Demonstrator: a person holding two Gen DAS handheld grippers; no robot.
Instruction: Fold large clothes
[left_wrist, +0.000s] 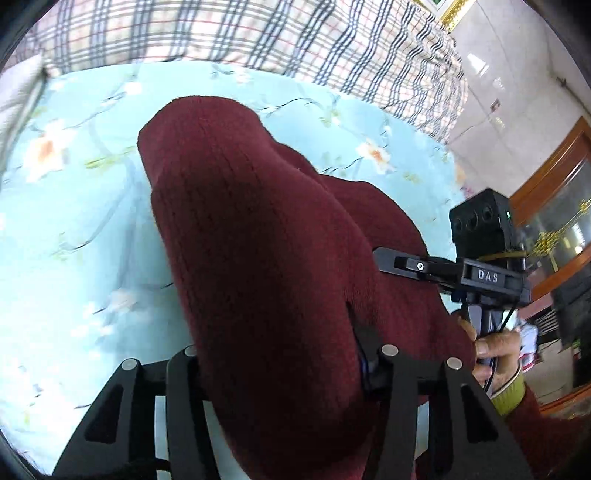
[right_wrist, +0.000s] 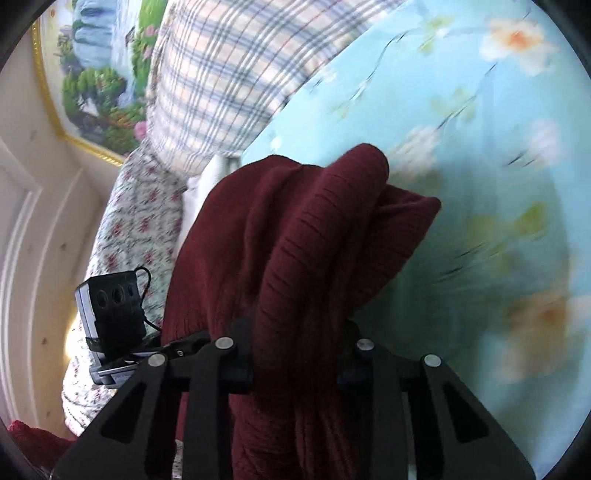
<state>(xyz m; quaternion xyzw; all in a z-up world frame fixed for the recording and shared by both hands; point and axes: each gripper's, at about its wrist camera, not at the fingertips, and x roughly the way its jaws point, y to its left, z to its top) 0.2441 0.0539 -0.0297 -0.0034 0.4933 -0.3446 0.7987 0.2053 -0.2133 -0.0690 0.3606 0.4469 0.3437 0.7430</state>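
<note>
We see a bed covered with a light blue flowered sheet, and a plaid quilt bunched along its far edge. A dark red knitted sweater is lifted off the sheet, held up by both tools. The left hand-held gripper is closed on a thick fold of the sweater, which drapes forward over its jaws. The right hand-held gripper is clamped on another bunched part of the same sweater. In the left view the right tool shows at the right side, in a hand with a yellow-green cuff. Beyond the bed stand a white tiled wall and wooden furniture. In the right view a gold-framed landscape picture hangs on a pale panelled wall, beside a small-flowered cloth
</note>
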